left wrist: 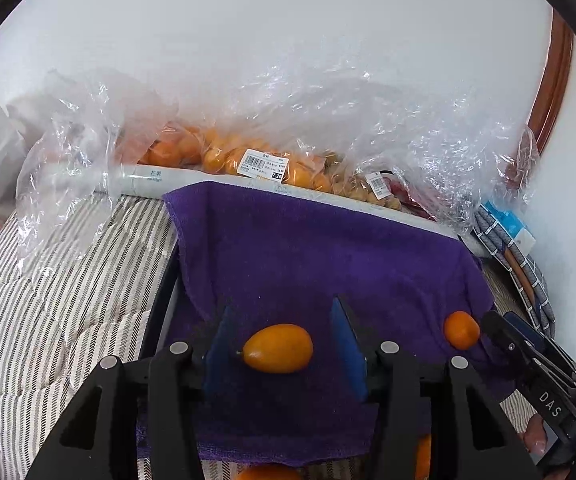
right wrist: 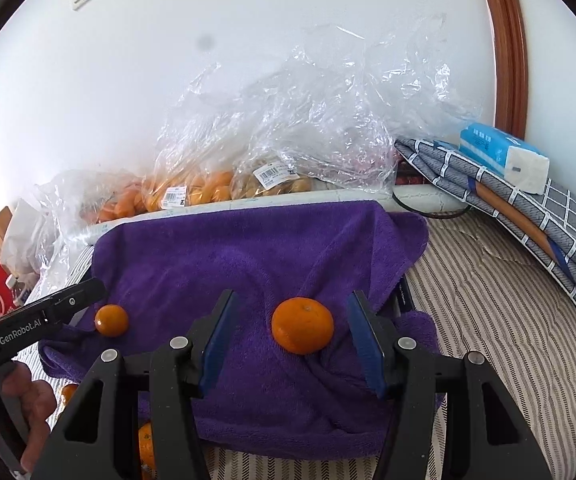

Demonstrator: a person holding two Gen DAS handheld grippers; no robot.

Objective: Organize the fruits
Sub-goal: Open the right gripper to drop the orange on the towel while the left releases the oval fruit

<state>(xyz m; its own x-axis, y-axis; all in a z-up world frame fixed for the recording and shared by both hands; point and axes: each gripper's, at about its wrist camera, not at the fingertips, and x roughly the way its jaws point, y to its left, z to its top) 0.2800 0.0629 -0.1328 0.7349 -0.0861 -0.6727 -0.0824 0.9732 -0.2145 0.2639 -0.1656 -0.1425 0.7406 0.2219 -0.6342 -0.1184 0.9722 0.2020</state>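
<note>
An oval orange kumquat (left wrist: 278, 348) lies on a purple towel (left wrist: 307, 256), between the fingers of my open left gripper (left wrist: 284, 312). A rounder orange fruit (left wrist: 461, 330) lies further right, by the right gripper's finger (left wrist: 503, 330). In the right wrist view a round tangerine (right wrist: 302, 325) sits on the towel (right wrist: 248, 248) between the fingers of my open right gripper (right wrist: 291, 300). The small orange fruit (right wrist: 111, 320) lies left of it, next to the left gripper's finger (right wrist: 84, 292). Neither gripper touches its fruit.
Clear plastic bags of orange fruit (left wrist: 224, 152) (right wrist: 192, 192) and brownish fruit (right wrist: 276, 180) lie behind the towel against the white wall. Folded checked cloth (right wrist: 527, 208) with a blue tissue pack (right wrist: 503, 156) sits right. Striped bedding (left wrist: 68, 280) surrounds the towel. More orange fruit (right wrist: 146, 444) shows below.
</note>
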